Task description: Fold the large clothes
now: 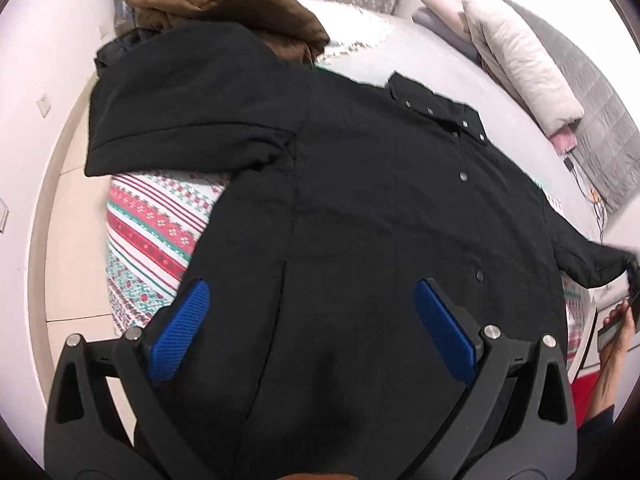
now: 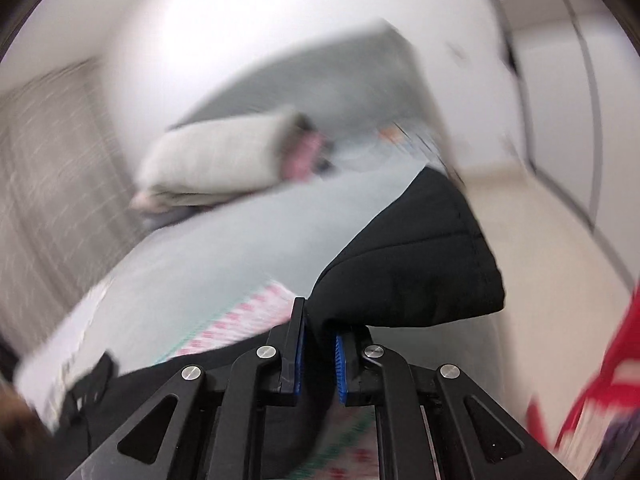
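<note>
A large black jacket (image 1: pixel 360 200) with snap buttons lies spread on the bed, front up. Its left sleeve (image 1: pixel 180 120) is folded across near the top left. My left gripper (image 1: pixel 312 304) is open and empty, hovering over the jacket's lower part, blue pads wide apart. My right gripper (image 2: pixel 318 344) is shut on the cuff end of the jacket's right sleeve (image 2: pixel 420 256), held lifted above the bed; in the left wrist view it sits at the far right edge (image 1: pixel 630 276). The right wrist view is motion-blurred.
The bed has a grey sheet (image 1: pixel 400 52) and a red, green and white patterned blanket (image 1: pixel 160 220). A brown garment (image 1: pixel 240 12) is heaped at the far left corner. Folded pillows and quilts (image 1: pixel 520 60) lie by the headboard. Floor lies to the left.
</note>
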A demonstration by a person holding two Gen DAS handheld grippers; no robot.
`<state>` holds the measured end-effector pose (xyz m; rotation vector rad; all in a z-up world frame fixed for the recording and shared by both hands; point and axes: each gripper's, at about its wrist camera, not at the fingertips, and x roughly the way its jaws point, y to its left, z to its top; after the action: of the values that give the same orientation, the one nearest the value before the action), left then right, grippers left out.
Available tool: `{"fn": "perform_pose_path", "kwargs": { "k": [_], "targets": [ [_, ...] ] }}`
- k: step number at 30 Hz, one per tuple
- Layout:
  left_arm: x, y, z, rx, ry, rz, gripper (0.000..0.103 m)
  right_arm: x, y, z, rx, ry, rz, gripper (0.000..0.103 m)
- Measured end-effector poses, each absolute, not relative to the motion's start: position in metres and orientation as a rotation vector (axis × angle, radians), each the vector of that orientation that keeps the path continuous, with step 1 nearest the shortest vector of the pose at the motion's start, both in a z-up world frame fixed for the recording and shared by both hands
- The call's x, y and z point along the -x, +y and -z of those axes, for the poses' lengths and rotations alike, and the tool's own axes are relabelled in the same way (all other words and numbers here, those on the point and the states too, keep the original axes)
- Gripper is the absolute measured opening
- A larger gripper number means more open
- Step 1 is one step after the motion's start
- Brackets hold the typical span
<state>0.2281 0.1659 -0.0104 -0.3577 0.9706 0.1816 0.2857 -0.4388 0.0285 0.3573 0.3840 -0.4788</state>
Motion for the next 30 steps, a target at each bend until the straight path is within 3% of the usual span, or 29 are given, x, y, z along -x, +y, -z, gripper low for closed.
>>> {"fn": "perform_pose_path", "kwargs": {
  "k": [5,9,12,18,21,24,26,30],
  "targets": [
    [-0.225,0.187,0.008,0.395,0.924,-0.237,0.102,-0.306,-0.293,-0.071,-0.033,0.301,0.225,0.011],
    [-0.226,0.199,0.017,0.431,0.934,-0.256,0.102,-0.320,-0.175,-0.061,0.177,0.325,0.050,0.011],
    [-0.222,0.208,0.021,0.434,0.932,-0.276,0.102,-0.336,-0.113,-0.034,0.238,0.417,-0.055,0.011],
    [-0.217,0.227,0.032,0.479,0.955,-0.270,0.102,-0.370,-0.023,0.074,0.415,0.697,-0.162,0.011],
    [-0.217,0.235,0.038,0.515,0.967,-0.268,0.102,-0.372,-0.017,0.113,0.422,0.882,-0.218,0.023],
    [-0.220,0.239,0.044,0.558,0.987,-0.248,0.102,-0.361,-0.011,0.114,0.453,0.891,-0.255,0.035],
    [-0.222,0.241,0.046,0.575,0.987,-0.240,0.102,-0.359,-0.016,0.105,0.396,0.922,-0.315,0.049],
    [-0.224,0.240,0.045,0.586,0.966,-0.247,0.102,-0.357,-0.018,0.097,0.326,0.930,-0.325,0.056]
  ]
}}
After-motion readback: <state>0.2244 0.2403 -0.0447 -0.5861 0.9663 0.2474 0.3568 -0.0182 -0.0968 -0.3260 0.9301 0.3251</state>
